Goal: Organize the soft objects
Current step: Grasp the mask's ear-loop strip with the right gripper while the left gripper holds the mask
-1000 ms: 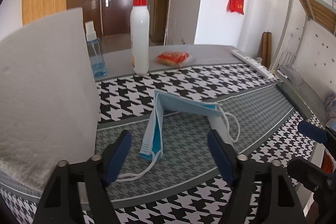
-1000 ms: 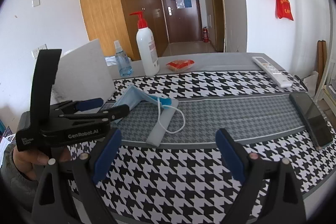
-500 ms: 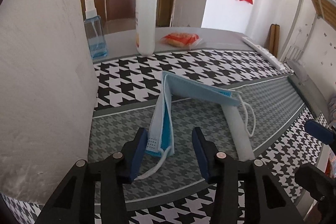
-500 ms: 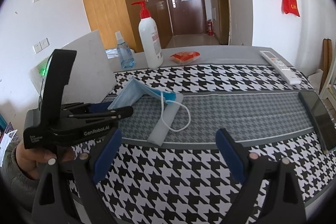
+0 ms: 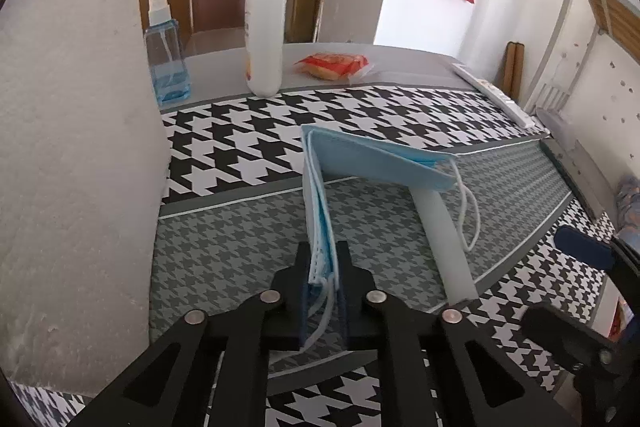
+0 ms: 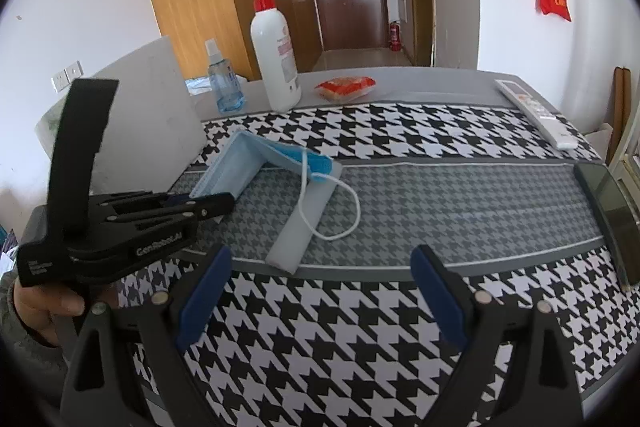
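Closing left gripper pinches blue face mask

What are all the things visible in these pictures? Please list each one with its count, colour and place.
face mask: one, light blue, on the grey band of the cloth
pump bottle: one, white with a red pump, far edge
spray bottle: one, clear blue, beside the pump bottle
snack packet: one, orange-red, far edge
remote control: one, white, far right
phone: one, dark, right edge
foam block: one, white, left
left gripper: black, jaws closing on the mask's end
right gripper: black, jaws open
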